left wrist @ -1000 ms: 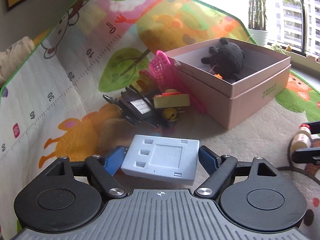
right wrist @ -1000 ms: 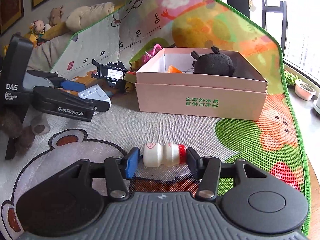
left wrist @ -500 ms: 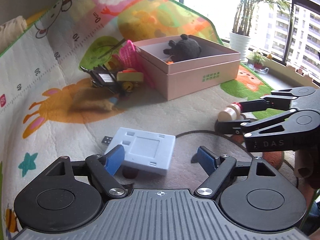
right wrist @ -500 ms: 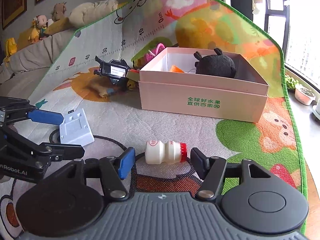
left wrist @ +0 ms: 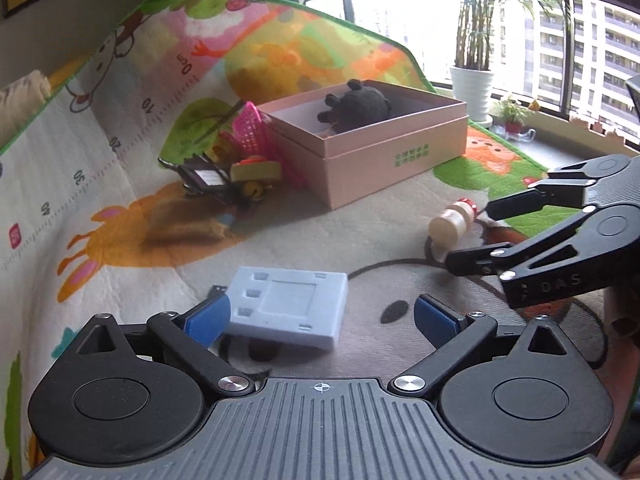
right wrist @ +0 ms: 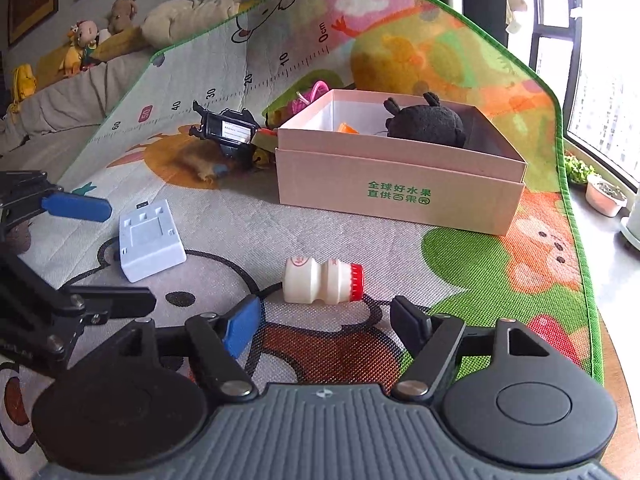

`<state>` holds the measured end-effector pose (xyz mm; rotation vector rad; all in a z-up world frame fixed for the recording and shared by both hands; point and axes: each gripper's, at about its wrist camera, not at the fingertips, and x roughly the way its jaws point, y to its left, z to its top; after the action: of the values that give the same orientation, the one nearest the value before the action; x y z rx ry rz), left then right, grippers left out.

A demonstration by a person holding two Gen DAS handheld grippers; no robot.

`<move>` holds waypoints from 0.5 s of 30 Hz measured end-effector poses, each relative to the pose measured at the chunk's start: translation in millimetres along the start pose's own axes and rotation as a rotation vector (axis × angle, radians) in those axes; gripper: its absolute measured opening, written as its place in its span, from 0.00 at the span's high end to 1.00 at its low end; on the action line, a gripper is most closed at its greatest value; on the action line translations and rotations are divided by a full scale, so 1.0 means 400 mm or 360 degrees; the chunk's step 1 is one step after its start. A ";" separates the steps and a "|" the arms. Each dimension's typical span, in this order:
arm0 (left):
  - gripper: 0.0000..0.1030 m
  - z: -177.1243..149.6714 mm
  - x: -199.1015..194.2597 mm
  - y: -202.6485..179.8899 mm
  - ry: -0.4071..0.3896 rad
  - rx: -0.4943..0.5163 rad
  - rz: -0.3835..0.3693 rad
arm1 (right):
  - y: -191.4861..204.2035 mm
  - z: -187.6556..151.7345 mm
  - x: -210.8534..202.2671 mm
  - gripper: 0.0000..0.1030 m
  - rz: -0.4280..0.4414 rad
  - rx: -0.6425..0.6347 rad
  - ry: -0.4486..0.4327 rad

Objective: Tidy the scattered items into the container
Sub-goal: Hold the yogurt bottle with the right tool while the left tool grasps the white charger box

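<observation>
1. Since a second ago the left gripper [left wrist: 322,316] has backed away from the box [left wrist: 396,160] and let go of the white block [left wrist: 286,310], which was clamped between its pads and now lies loose on the mat [left wrist: 280,240]. The right gripper [right wrist: 324,320] has also drawn back a little from the bottle [right wrist: 322,286].
2. The left gripper is spread wide. Its left pad sits just beside the block's near corner and its right pad stands well apart, so nothing is gripped.
3. The right gripper is likewise spread wide and empty. The bottle lies on its side just ahead of the fingertips, cap toward the right finger, so closing would likely pinch it end to end.
4. The box stands open at the far side of the mat, already holding a black plush [right wrist: 430,122] and something orange [right wrist: 346,128]; it is within reach of both hands.
5. A heap of small toys [left wrist: 236,172], including a pink basket [left wrist: 252,128], lies against the box's left wall, still outside it.
6. My reading: both hands are lining up for fresh grasps, the block possibly released to re-grip it squarer. Much of the tidying remains.
</observation>
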<state>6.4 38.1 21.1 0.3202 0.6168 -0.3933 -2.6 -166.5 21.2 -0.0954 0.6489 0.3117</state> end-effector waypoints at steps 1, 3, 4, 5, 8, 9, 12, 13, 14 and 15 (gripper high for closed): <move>0.02 0.004 0.012 0.013 0.0012 0.0010 0.0010 | 0.001 0.000 0.000 0.28 -0.0002 -0.0004 0.0000; 0.02 0.011 0.035 0.041 0.0053 -0.0013 0.0034 | 0.002 0.000 0.000 0.27 -0.0006 -0.0008 -0.0001; 0.01 0.013 0.043 0.054 0.0082 -0.0049 0.0040 | 0.003 0.000 0.000 0.26 -0.0006 -0.0009 -0.0001; 0.02 0.012 0.047 0.064 0.0102 -0.0094 0.0024 | 0.003 0.000 0.000 0.26 -0.0006 -0.0009 0.0000; 0.01 -0.001 0.037 0.064 0.0129 -0.0217 -0.0114 | 0.002 0.001 0.001 0.26 -0.0003 -0.0009 0.0004; 0.01 -0.006 0.034 0.059 0.0137 -0.0242 -0.0160 | 0.003 0.002 0.001 0.26 -0.0003 -0.0012 0.0008; 0.01 -0.019 0.021 0.032 0.0151 -0.0318 -0.0322 | 0.013 0.009 0.001 0.26 -0.0014 -0.0055 0.0007; 0.01 -0.021 0.015 0.022 0.0141 -0.0327 -0.0350 | 0.018 0.013 0.001 0.26 -0.0018 -0.0078 0.0000; 0.01 -0.022 0.009 0.013 0.0136 -0.0327 -0.0363 | 0.021 0.016 0.002 0.26 -0.0022 -0.0099 -0.0008; 0.01 -0.022 0.004 0.008 0.0128 -0.0323 -0.0352 | 0.024 0.020 0.004 0.26 -0.0025 -0.0115 -0.0013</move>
<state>4.7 43.9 13.7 0.0734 0.7675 -0.5269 0.4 -155.6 26.7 -0.1683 0.6289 0.3206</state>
